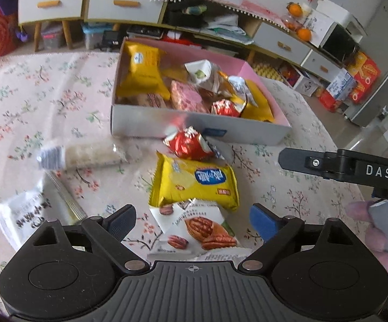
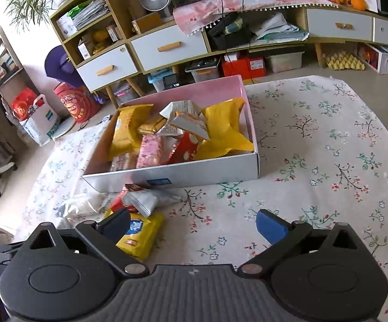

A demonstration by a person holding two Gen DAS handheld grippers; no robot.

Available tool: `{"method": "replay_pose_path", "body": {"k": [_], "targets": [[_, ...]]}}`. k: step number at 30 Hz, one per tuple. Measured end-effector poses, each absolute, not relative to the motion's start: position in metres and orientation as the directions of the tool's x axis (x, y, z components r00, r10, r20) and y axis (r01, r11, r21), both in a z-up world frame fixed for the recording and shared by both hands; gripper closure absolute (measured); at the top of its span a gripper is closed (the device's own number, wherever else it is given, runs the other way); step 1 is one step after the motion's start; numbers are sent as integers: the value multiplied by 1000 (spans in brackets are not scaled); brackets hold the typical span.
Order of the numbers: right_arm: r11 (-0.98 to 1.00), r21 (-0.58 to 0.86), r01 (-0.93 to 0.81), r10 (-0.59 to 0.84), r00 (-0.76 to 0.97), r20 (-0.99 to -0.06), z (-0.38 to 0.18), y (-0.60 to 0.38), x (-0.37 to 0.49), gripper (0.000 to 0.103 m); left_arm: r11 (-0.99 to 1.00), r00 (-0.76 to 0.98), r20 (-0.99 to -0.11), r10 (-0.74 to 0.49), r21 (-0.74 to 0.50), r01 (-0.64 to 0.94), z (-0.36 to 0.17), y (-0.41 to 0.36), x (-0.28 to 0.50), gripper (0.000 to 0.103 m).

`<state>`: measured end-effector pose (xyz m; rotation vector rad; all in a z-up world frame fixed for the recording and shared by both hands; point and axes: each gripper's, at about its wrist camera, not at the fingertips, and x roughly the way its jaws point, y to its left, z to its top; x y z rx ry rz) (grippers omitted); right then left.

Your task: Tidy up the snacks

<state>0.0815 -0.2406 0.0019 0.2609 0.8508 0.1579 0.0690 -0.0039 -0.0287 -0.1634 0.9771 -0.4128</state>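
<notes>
A pink-lined cardboard box (image 1: 194, 128) holds several snack packets and stands on the floral tablecloth; it also shows in the right wrist view (image 2: 207, 171). In front of it lie a red packet (image 1: 188, 145), a yellow packet (image 1: 196, 182), a white pecan packet (image 1: 199, 230), a clear rice-cracker pack (image 1: 86, 155) and a white packet (image 1: 24, 214). My left gripper (image 1: 192, 222) is open, its fingers on either side of the pecan packet. My right gripper (image 2: 194, 226) is open and empty, just right of the yellow packet (image 2: 140, 238).
The right gripper's arm (image 1: 341, 166) reaches in at the right of the left wrist view. Cabinets with drawers (image 2: 167, 48), storage boxes and bags stand beyond the table's far edge. The tablecloth (image 2: 328, 161) stretches right of the box.
</notes>
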Motion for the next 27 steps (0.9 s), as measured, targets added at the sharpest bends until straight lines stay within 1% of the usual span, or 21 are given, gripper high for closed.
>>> {"method": "replay_pose_path", "body": {"k": [1, 3, 4, 5, 6, 11, 13, 18, 20, 27], "targets": [[957, 288, -37, 242, 648, -722, 0, -240, 82, 16, 909, 484, -772, -412, -318, 268, -30, -5, 68, 11], [956, 290, -45, 250, 642, -724, -3, -238, 82, 16, 907, 473, -777, -415, -313, 281, -33, -7, 66, 18], [954, 295, -50, 257, 639, -725, -5, -237, 82, 16, 906, 466, -782, -414, -307, 290, -35, -8, 65, 19], [951, 303, -54, 267, 635, -725, -6, -236, 84, 16, 906, 461, -786, -412, -300, 298, -37, -9, 64, 22], [948, 313, -57, 277, 631, -725, -8, -235, 86, 16, 906, 455, -792, -408, -292, 305, -39, -9, 63, 28], [938, 344, -49, 296, 631, -717, -12, -230, 94, 17, 900, 433, -802, -412, -284, 331, -46, -6, 57, 42], [930, 366, -41, 309, 628, -714, -14, -230, 97, 18, 899, 440, -800, -408, -269, 346, -45, -3, 54, 43], [907, 422, -18, 342, 615, -710, -21, -228, 108, 25, 908, 469, -798, -377, -218, 359, -42, 6, 49, 45], [897, 441, -11, 357, 608, -709, -24, -225, 112, 30, 914, 485, -796, -363, -203, 351, -40, 11, 49, 46], [861, 509, 21, 395, 603, -693, -29, -220, 126, 40, 930, 515, -788, -337, -194, 311, -39, 25, 57, 47]]}}
